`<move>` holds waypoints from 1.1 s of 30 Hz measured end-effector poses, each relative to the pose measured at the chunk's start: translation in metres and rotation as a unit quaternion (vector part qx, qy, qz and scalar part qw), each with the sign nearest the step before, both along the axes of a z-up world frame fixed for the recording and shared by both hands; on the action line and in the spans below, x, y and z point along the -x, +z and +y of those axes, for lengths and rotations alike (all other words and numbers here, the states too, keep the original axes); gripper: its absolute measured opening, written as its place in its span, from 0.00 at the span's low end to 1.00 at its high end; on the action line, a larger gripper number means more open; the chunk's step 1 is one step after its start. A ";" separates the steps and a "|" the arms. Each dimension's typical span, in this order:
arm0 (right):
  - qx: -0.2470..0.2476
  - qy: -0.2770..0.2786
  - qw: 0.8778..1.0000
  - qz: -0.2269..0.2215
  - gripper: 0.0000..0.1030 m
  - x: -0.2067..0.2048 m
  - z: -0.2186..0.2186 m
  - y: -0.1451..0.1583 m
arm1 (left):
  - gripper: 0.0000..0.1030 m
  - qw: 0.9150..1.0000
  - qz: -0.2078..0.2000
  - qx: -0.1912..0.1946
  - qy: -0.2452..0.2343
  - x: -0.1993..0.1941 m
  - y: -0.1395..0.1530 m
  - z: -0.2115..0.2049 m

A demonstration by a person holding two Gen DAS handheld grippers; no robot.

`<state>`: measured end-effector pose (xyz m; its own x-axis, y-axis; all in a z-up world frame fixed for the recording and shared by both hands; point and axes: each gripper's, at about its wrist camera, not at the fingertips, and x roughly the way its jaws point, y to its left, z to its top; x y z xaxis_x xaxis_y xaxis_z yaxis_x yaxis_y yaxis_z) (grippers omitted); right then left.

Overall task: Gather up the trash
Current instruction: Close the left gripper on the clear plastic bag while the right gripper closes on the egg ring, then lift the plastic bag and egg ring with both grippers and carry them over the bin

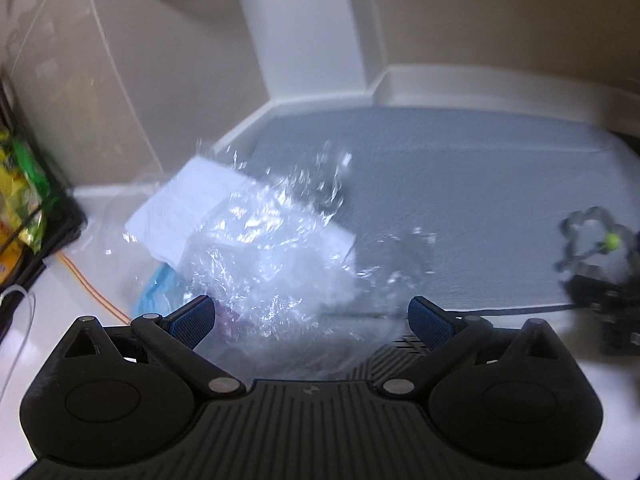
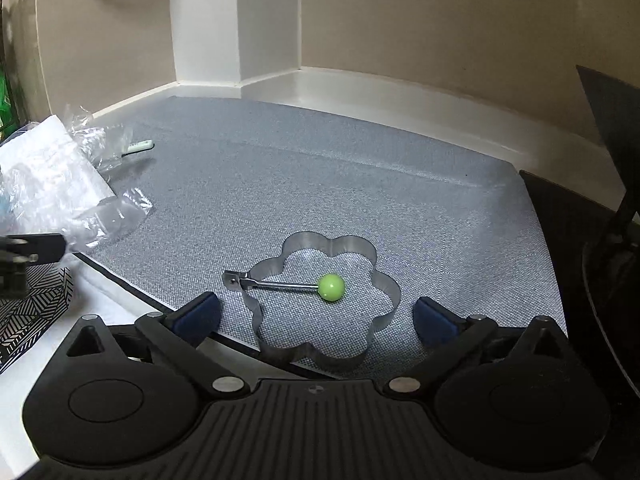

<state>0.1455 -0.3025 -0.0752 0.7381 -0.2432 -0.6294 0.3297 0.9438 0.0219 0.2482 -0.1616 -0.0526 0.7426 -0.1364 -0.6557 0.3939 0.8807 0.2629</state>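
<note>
two views, both grippers spread wide with nothing between the fingers. left wrist view: left gripper point(image 1: 311, 322) has its jaws fully apart, hovering right over a crumpled clear plastic bag point(image 1: 264, 240) that sits at the left edge of the grey mat point(image 1: 460, 184), partly on the white counter point(image 1: 60, 320). bag holds white paper point(image 1: 188, 208) and something blue point(image 1: 156, 296) low down; frame is motion-blurred so contents beyond that are unclear. plastic bulges up between the blue pads but i can't see contact, so nothing is gripped. snack packets point(image 1: 20, 200) in a dark rack at far left, orange cable point(image 1: 92, 288) running under the bag. right wrist view: right gripper point(image 2: 316, 318) is just as wide, empty, framing a flower-shaped metal egg ring point(image 2: 352, 248) with a green knob point(image 2: 331, 287) lying on the mat. that looks like a utensil, not trash. same bag shows at far left point(image 2: 52, 184), with a small pale stick-like item point(image 2: 140, 147) on the mat just beyond it, too small to identify. patterned box point(image 2: 32, 308) at lower left. my read: step in hand is the bag grab, left side. next move calls for lowering onto a bunched fold and closing firmly; thin film slips and may spill its contents if taken by a loose edge.
</note>
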 end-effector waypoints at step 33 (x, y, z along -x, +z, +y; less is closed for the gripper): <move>-0.019 -0.016 0.996 -0.080 0.80 0.023 -0.007 0.013 | 0.03 0.989 -0.083 0.119 0.018 0.140 0.079 0.091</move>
